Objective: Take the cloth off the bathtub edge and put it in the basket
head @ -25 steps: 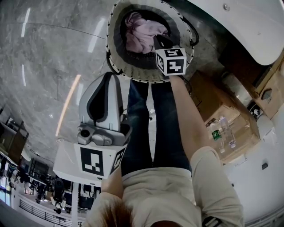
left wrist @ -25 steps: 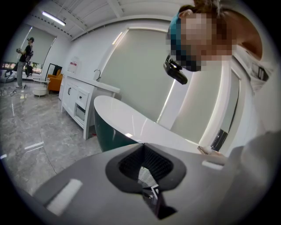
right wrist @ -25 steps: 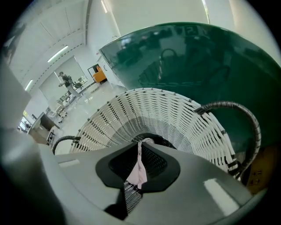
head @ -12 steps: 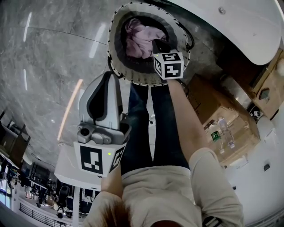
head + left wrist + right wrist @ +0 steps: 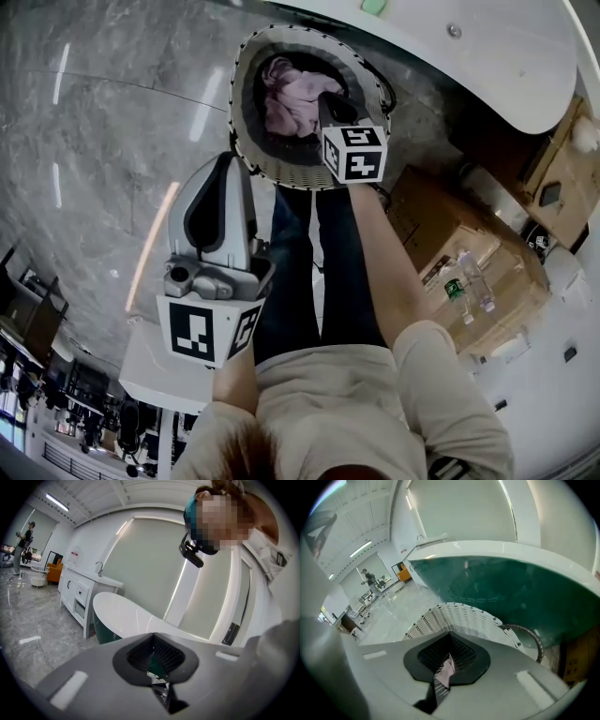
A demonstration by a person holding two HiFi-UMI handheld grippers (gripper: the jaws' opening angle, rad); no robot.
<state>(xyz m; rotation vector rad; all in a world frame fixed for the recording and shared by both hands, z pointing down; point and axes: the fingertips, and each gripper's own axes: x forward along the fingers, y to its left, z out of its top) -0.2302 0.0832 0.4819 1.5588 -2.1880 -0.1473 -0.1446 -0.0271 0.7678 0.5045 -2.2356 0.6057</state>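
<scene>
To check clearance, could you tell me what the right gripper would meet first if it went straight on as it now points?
The right gripper would most likely meet the cloth in the basket, seen past its shut jaws; depth is unclear.

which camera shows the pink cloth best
The head view: it looks down into the basket and shows the pink cloth bunched inside. The right gripper view shows only a sliver of it past its shut jaws. The left gripper view shows no cloth, only the bathtub.
</scene>
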